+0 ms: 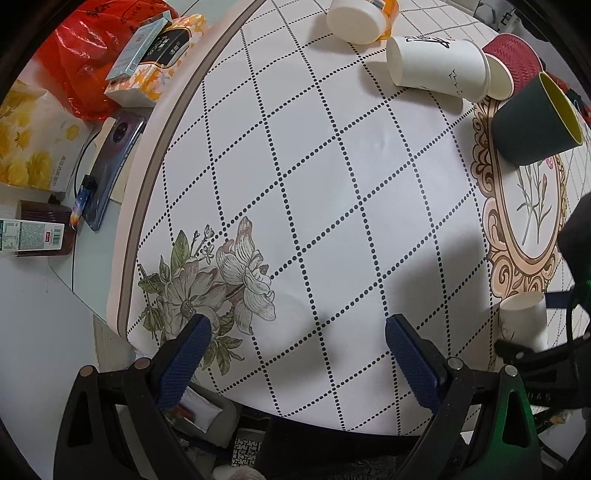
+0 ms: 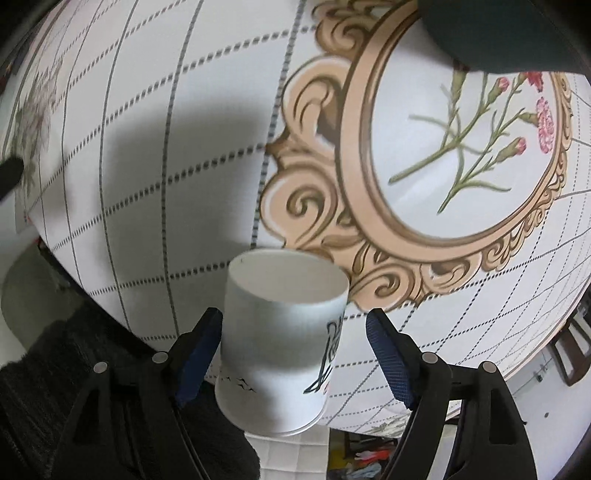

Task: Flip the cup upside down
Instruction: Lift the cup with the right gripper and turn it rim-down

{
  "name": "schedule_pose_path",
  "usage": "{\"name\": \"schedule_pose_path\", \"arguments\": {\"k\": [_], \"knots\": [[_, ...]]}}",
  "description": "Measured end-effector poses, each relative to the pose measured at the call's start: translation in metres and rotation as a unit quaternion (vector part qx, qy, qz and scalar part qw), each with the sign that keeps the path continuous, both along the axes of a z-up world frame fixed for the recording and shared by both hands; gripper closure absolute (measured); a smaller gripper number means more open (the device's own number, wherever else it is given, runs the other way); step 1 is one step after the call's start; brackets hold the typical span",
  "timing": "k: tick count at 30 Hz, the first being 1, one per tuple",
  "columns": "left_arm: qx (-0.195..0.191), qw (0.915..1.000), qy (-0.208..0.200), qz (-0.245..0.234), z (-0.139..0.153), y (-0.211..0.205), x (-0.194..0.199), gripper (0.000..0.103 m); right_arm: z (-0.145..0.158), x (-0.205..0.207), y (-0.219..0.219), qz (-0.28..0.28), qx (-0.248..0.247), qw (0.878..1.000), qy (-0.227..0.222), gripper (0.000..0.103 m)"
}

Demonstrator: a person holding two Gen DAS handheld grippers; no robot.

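Cup (image 2: 280,339) between open right claw (image 2: 293,332) fingers.

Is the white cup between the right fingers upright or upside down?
Upside down: the cup's narrow recessed base faces up and its wide rolled rim is below.

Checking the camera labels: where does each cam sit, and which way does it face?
Left wrist: on the left gripper, looking forward and down over the tablecloth at lying cups; its blue fingers spread, empty.
Right wrist: on the right gripper, close over the white paper cup between its fingers; a grip cannot be confirmed.
Shared: the tablecloth's ornate oval print, dark green cup, white paper cup.
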State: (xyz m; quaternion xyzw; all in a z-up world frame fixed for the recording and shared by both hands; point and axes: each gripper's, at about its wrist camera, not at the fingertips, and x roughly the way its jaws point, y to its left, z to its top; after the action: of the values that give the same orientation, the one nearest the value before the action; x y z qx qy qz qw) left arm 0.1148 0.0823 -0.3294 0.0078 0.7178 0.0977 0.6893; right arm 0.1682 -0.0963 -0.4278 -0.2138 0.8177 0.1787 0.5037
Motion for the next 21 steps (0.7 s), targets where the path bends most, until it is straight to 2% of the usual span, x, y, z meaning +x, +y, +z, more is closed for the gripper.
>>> {"name": "schedule_pose_path", "arguments": {"k": [2,3,4,8,10,14,17,21], "knots": [[0.000,1.0000,0.000,-0.002,0.001,-0.002,-0.001,0.006,0.002,0.006,-0.001,-0.002,0.000,1.000,-0.014,0.022],[0.001,1.0000,0.000,-0.003,0.002,-0.003,-0.002,0.006,-0.001,0.021,0.005,-0.001,0.000,1.000,-0.020,0.026],[0.001,1.0000,0.000,-0.005,0.002,-0.004,-0.003,0.006,0.001,0.024,0.005,-0.001,0.001,1.000,-0.023,0.036],[0.001,0.9999,0.000,-0.012,0.002,-0.006,-0.005,0.006,0.008,0.023,-0.002,-0.007,0.008,0.999,-0.045,0.036],[0.000,0.9999,0.000,-0.017,0.003,-0.008,-0.007,0.006,0.019,0.005,0.002,-0.010,0.013,0.998,-0.062,0.036],[-0.001,0.9997,0.001,-0.026,0.004,-0.014,-0.009,0.006,0.038,0.002,-0.007,-0.027,0.032,0.993,-0.111,0.037],[-0.001,0.9993,0.000,-0.036,0.005,-0.021,-0.009,0.006,0.056,0.000,-0.021,-0.054,0.047,0.985,-0.158,0.037],[-0.002,0.9989,0.002,-0.048,0.005,-0.029,-0.008,0.006,0.082,-0.011,-0.044,-0.101,0.066,0.964,-0.236,0.037]]}}
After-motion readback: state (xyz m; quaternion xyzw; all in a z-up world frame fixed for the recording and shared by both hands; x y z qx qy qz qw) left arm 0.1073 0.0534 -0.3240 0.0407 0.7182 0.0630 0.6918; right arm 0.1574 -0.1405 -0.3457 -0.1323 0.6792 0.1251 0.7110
